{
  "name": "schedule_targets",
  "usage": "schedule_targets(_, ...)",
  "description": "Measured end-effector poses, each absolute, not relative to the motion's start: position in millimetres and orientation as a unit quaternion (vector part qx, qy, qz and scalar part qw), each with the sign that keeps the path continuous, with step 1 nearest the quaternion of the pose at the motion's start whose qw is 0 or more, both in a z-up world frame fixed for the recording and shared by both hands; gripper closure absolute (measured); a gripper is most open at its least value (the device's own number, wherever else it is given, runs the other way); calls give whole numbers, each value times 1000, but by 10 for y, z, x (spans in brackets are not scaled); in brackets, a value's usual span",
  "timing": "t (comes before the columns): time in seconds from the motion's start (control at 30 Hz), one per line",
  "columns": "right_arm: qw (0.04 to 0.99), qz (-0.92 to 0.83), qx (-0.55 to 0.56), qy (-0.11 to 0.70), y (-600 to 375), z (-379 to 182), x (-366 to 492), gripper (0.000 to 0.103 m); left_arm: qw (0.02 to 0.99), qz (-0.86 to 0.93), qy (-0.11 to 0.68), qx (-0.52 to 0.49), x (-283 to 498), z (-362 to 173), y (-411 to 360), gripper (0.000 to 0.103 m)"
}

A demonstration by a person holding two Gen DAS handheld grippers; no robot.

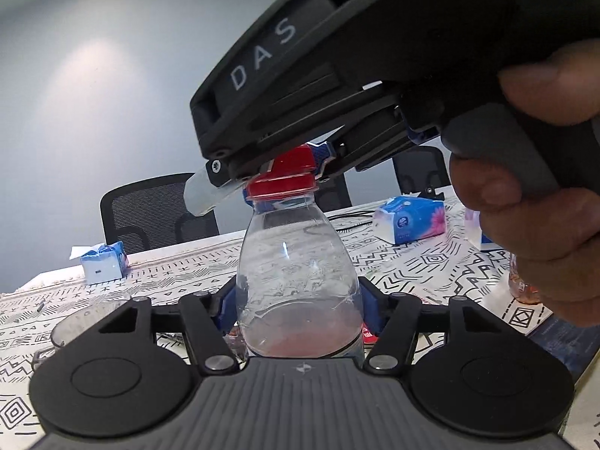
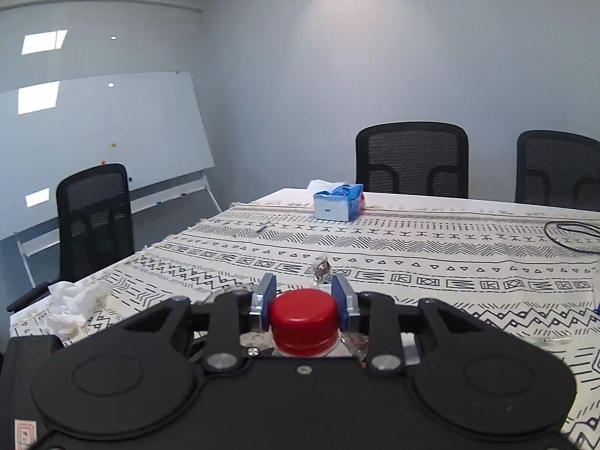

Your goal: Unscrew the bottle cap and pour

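Left wrist view: left gripper (image 1: 298, 300) jaws pinch the clear bottle (image 1: 296, 270) upright above the table (image 1: 412, 262), steadying it so the right gripper (image 2: 303, 298), jaws clamped on the red cap (image 2: 303, 317), can likely twist it; beyond, tissue box (image 2: 337, 202).

Upright clear bottle (image 1: 296, 270), red cap (image 1: 287, 176) on, pinkish liquid low.

My left gripper (image 1: 298, 300) clamps the bottle (image 1: 296, 270) low on its body. My right gripper (image 2: 303, 302) sits above it, blue pads (image 2: 267, 300) pressing the cap (image 2: 303, 318), my hand (image 1: 532, 202) wrapping the handle.
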State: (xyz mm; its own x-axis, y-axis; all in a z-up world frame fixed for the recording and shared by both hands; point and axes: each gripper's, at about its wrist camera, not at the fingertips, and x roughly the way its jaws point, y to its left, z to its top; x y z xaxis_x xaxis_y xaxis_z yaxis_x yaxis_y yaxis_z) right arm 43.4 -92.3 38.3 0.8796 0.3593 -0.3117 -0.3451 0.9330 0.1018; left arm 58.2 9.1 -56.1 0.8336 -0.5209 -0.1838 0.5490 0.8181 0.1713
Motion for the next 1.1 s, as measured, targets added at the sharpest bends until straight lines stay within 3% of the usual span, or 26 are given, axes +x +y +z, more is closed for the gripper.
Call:
schedule_targets(0.27, 980, 144, -27, 132, -706, 287, 397, 70, 952, -280, 69, 102, 610, -559, 42, 44)
schedule_targets(0.63, 918, 391, -40, 62, -1332, 144, 571, 70, 941, -317, 80, 84, 683, -567, 73, 45)
schedule_targets(0.77, 936, 337, -26, 100, -1218, 241, 509, 69, 945, -306, 82, 80, 711, -585, 68, 45)
schedule_targets(0.83, 958, 263, -24, 116, -1067, 302, 412, 60, 947, -298, 79, 85, 708, -595, 55, 45)
schedule_targets(1.1, 981, 144, -46, 120, -829, 375, 112, 61, 954, -273, 67, 102, 583, -610, -31, 44)
